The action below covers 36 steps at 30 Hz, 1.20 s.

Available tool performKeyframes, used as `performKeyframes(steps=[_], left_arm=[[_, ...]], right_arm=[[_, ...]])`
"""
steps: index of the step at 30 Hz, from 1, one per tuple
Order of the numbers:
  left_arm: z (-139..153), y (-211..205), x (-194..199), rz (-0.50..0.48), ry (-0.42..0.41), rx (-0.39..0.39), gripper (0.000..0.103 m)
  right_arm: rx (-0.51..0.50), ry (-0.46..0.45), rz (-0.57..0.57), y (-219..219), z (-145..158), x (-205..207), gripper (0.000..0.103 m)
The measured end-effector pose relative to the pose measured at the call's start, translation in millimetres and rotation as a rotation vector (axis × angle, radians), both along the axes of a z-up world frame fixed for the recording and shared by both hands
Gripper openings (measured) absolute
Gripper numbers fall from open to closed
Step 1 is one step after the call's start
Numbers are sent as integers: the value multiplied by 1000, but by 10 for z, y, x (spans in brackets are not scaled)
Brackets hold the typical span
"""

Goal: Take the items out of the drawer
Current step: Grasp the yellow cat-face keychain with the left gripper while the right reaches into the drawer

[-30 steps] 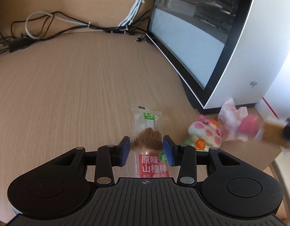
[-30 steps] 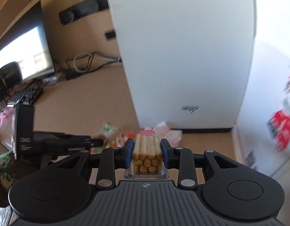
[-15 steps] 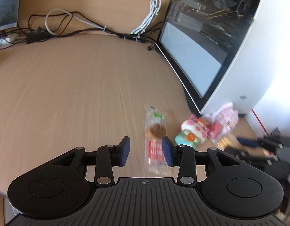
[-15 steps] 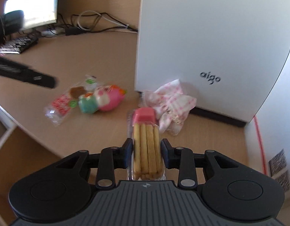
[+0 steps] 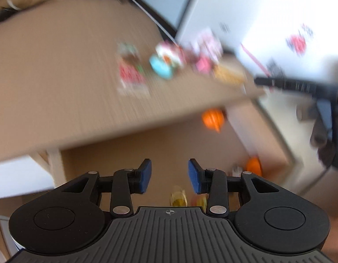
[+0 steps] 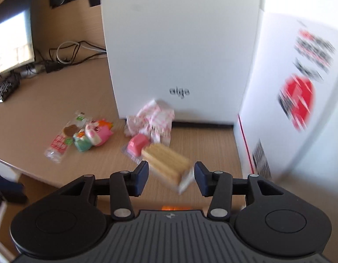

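Light wood desk (image 6: 48, 109) fills the lower left of the right wrist frame. White computer case (image 6: 180, 43) stands at centre. Lit monitor (image 6: 13, 41) at far left, cables (image 6: 68, 54) behind it. White wall (image 6: 300, 109) at right carries blurred red-and-black stickers (image 6: 298, 100). Bright daylight.

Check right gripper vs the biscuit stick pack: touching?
Apart. The right wrist view shows the right gripper open, with bare desk visible between each pad and the biscuit stick pack, which lies skewed between the fingers.
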State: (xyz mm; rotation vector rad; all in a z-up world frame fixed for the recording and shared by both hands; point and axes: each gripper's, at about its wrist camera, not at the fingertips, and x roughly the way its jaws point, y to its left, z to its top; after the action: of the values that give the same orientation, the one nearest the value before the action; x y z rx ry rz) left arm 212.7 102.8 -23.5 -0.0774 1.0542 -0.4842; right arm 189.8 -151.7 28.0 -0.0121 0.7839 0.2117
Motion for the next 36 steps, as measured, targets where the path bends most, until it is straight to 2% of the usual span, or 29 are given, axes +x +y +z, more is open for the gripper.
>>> performKeyframes(steps=[4, 8, 12, 16, 20, 23, 26, 27, 29, 36], left_arm=[[-191, -160, -81, -131, 86, 67, 40], [-393, -310, -6, -222, 189, 91, 41], [-608, -394, 124, -184, 329, 113, 40], [-730, -413, 219, -103, 414, 105, 40], [-856, -368, 303, -5, 453, 93, 40], [-941, -390, 320, -22, 456, 137, 40], [-1015, -410, 276, -76, 499, 111, 41], [-1036, -422, 259, -95, 506, 107, 45], [-1072, -435, 238, -116, 508, 123, 46], [-1160, -552, 307, -94, 569, 125, 63]], right_arm=[[109, 120, -12, -34, -142, -62, 52], [87, 197, -12, 23, -378, -116, 54], [75, 279, -33, 32, -580, -134, 54], [69, 327, -31, 43, -677, -151, 54], [63, 353, -12, 87, -745, -174, 55], [60, 377, 0, 116, -794, -175, 56], [49, 393, 4, 134, -845, -181, 56], [48, 398, 3, 135, -861, -180, 56], [45, 408, -3, 133, -890, -177, 56], [35, 432, -6, 156, -955, -175, 56]])
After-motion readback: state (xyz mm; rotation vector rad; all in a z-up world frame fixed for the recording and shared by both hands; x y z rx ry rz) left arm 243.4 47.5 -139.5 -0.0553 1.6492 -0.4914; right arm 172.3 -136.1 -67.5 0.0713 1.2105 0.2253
